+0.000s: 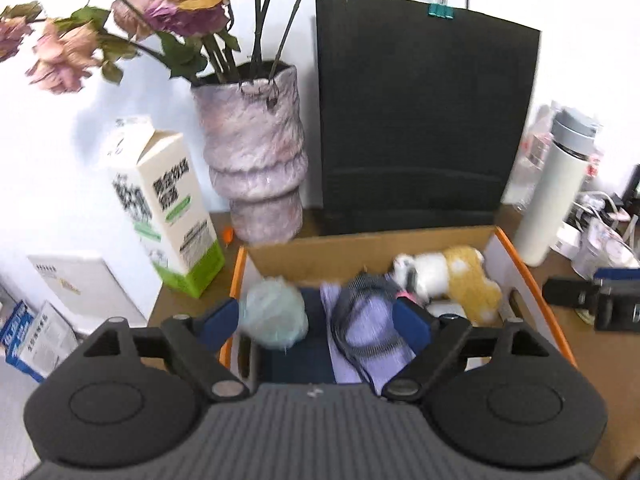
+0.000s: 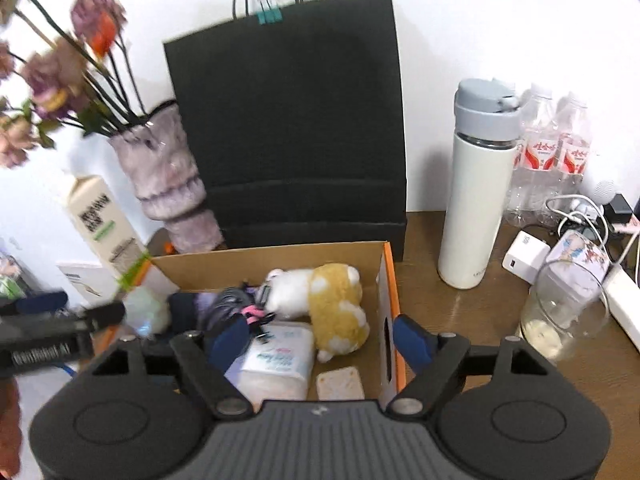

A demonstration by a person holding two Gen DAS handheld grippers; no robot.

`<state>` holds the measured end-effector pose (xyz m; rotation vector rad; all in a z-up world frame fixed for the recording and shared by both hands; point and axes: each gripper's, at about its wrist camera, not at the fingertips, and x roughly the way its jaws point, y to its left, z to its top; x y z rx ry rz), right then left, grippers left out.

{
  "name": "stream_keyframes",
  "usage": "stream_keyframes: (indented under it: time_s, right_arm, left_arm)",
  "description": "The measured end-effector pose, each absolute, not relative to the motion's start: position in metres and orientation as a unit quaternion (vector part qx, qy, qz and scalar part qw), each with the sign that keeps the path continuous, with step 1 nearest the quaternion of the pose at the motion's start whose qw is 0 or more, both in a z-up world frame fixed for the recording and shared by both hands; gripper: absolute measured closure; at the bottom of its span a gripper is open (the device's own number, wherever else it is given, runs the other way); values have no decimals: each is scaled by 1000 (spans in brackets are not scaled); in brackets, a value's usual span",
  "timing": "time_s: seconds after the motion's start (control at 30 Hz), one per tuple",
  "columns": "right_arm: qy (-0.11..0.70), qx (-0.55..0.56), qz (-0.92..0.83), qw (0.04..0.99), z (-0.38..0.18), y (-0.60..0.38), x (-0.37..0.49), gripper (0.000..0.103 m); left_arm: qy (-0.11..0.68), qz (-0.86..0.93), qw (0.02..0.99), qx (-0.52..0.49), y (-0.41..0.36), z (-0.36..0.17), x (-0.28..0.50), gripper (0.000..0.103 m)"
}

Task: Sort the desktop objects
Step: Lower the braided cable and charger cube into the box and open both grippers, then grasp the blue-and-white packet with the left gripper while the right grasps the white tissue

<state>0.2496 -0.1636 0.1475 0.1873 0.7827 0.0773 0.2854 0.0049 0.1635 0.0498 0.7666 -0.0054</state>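
Observation:
An open cardboard box [image 1: 368,250] with orange edges [image 2: 394,280] sits on the wooden desk. Inside lie a pale green ball [image 1: 274,316], a purple cloth [image 1: 368,328] with a coiled dark cable [image 1: 352,308], a yellow and white plush toy [image 2: 332,304], a tissue pack [image 2: 280,356] and a sponge [image 2: 340,384]. My left gripper [image 1: 316,320] hovers open over the box's left part, fingers either side of the green ball and cloth. My right gripper [image 2: 320,340] is open, straddling the box's right wall.
A black paper bag [image 2: 288,120] stands behind the box. A vase of dried flowers [image 1: 256,152] and a milk carton [image 1: 168,204] are to its left. A white thermos [image 2: 476,192], water bottles [image 2: 556,148], a glass jar [image 2: 564,308], chargers and cables [image 2: 528,256] are on the right.

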Motion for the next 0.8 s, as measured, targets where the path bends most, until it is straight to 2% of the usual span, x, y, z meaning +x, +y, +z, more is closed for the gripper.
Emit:
stream_keyframes:
  time_s: [0.2, 0.37, 0.8]
  right_arm:
    - [384, 79, 35, 919, 160, -162, 213, 21]
    - [376, 47, 39, 924, 153, -152, 177, 16]
    - [330, -1, 42, 943, 74, -123, 68, 15]
  left_arm:
    - [394, -16, 919, 0, 8, 165, 240, 6]
    - [375, -16, 927, -8, 9, 163, 198, 3]
    - [288, 11, 957, 16, 0, 102, 85, 0]
